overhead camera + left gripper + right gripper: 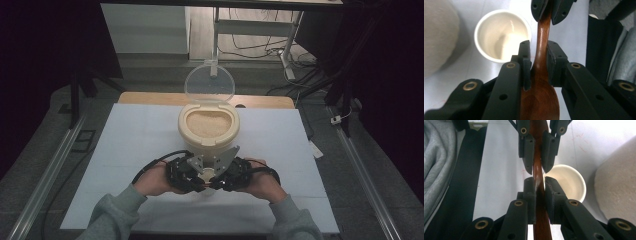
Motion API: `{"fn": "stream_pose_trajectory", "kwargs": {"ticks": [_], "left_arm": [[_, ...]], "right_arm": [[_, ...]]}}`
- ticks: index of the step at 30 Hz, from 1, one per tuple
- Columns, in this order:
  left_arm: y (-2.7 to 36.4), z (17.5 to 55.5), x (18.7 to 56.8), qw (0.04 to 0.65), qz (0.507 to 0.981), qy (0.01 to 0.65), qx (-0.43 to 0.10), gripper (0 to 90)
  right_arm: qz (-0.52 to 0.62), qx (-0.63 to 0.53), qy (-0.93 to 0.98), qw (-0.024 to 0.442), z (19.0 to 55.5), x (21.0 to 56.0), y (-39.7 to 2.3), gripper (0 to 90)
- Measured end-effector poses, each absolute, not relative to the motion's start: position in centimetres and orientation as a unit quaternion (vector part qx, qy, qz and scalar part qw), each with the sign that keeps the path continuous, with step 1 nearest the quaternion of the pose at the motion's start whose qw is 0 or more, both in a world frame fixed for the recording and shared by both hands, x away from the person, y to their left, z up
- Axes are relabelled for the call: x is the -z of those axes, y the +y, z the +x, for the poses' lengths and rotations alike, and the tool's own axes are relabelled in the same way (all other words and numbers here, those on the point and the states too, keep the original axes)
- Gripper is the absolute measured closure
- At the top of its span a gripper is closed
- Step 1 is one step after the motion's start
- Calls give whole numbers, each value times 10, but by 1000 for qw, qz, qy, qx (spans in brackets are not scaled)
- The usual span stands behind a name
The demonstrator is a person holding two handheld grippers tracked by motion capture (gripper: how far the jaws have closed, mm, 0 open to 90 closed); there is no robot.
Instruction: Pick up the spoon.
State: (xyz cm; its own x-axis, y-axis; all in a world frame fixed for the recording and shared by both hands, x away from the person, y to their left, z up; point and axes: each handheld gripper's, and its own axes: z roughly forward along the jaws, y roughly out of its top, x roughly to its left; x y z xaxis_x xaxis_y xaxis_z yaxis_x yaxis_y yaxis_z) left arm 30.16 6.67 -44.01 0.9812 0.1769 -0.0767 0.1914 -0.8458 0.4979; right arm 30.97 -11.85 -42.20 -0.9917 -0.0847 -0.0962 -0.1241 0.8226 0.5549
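Passing the wooden spoon [541, 75] between both sets of fingers — each pair clamped on it — next, right fingers [539, 185] releasing so left fingers [538, 53] carry it alone.

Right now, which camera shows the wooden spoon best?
The left gripper view: the wooden spoon shows bowl and neck, clamped between jaws. The right gripper view shows its handle. In the high view, the grippers cover it.

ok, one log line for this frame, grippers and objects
left gripper: shut on wooden spoon near bowl | right gripper: shut on spoon handle | cup: empty, upright, beside spoon | rice container: lid open
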Motion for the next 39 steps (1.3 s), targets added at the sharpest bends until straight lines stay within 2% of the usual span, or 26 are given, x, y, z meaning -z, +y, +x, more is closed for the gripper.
{"fn": "stream_pose_trajectory", "kwargs": {"ticks": [8, 15, 16, 17, 19, 27, 39], "left_arm": [[69, 302, 439, 280, 955, 100, 6, 772], [74, 302, 435, 304, 946, 112, -24, 779], [74, 302, 435, 304, 946, 112, -24, 779], [77, 302, 433, 312, 942, 118, -32, 779], [78, 302, 432, 315, 941, 120, -35, 781], [86, 301, 427, 341, 928, 138, -63, 783], [99, 299, 418, 382, 904, 162, -100, 786]], "right_arm": [[-24, -318, 947, 35, 312, 420, -124, 775], [52, -390, 917, 66, 320, 408, -143, 592], [52, -390, 917, 66, 320, 408, -143, 592], [74, -414, 903, 83, 322, 403, -150, 542], [99, -435, 889, 99, 323, 399, -157, 507], [169, -492, 843, 137, 321, 394, -181, 436], [230, -518, 813, 133, 316, 400, -193, 350]]}}
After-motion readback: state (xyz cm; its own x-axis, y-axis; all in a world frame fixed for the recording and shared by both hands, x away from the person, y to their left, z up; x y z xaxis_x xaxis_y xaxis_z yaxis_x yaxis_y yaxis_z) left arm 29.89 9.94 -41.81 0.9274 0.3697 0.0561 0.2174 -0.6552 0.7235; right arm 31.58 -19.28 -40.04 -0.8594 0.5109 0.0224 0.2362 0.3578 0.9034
